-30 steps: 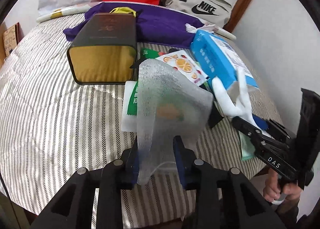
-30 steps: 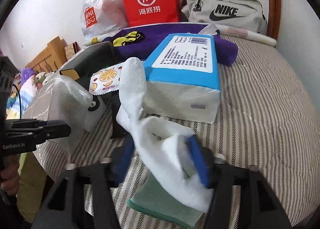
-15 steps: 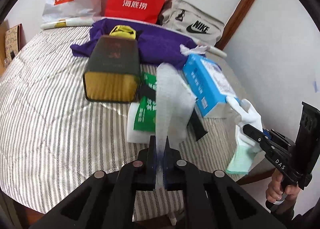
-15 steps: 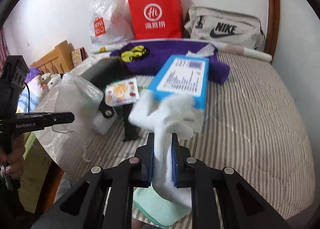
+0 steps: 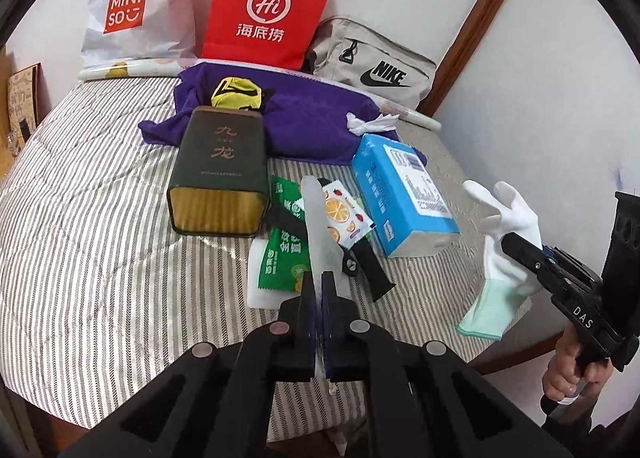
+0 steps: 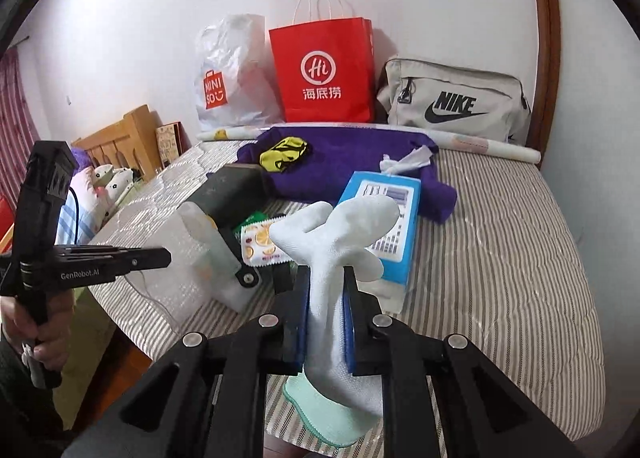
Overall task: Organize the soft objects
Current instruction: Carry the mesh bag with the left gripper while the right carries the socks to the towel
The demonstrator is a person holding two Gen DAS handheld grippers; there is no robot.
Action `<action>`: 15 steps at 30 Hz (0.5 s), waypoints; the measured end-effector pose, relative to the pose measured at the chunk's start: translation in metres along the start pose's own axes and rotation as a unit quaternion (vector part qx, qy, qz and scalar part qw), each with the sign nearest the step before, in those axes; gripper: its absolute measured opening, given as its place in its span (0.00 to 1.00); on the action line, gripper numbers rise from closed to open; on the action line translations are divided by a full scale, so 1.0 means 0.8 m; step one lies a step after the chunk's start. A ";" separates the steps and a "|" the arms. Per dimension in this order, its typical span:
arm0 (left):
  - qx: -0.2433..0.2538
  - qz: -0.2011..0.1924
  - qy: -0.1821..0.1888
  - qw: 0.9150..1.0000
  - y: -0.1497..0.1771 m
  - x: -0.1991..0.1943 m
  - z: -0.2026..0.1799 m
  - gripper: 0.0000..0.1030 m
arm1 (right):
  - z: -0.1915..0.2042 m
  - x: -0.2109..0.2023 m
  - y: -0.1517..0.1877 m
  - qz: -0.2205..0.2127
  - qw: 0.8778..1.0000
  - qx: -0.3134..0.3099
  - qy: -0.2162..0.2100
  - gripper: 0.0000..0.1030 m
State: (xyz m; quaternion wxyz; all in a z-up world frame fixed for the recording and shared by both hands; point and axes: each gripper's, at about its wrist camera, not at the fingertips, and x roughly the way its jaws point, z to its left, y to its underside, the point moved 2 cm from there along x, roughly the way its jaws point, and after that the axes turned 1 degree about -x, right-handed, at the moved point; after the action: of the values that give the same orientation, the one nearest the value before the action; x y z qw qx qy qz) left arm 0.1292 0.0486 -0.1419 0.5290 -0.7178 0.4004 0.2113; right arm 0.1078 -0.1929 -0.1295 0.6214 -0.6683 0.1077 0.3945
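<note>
well, both tongs are clamped tight above the striped bed [image 5: 100, 226]. the left tongs [image 5: 319, 298] pinch a sheet of bubble wrap [image 5: 316, 226] over the near edge of the bed; the right tongs [image 6: 325, 294] squeeze a white glove [image 6: 336, 242] above the bed, in front of the blue tissue pack [image 6: 394, 214].

We see a white glove [image 6: 340, 258] with a mint-green cuff; a grey-and-white striped bedspread [image 5: 100, 238]; a purple towel [image 5: 312, 118]; a red paper bag [image 5: 268, 6].

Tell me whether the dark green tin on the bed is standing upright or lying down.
Lying down. The dark green tin rests on its long side on the striped bed cover, its gold end facing the left wrist camera.
</note>
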 end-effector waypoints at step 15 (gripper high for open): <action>-0.002 -0.024 0.000 1.000 -0.049 -0.019 0.001 0.03 | -0.004 0.006 -0.047 -0.005 1.000 -0.010 0.009 0.14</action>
State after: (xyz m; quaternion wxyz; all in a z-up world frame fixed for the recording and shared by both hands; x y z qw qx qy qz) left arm 0.1517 0.0592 -0.1082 0.5326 -0.7284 0.3826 0.1987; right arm 0.1359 -0.1869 -0.1052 0.6159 -0.6783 0.1060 0.3864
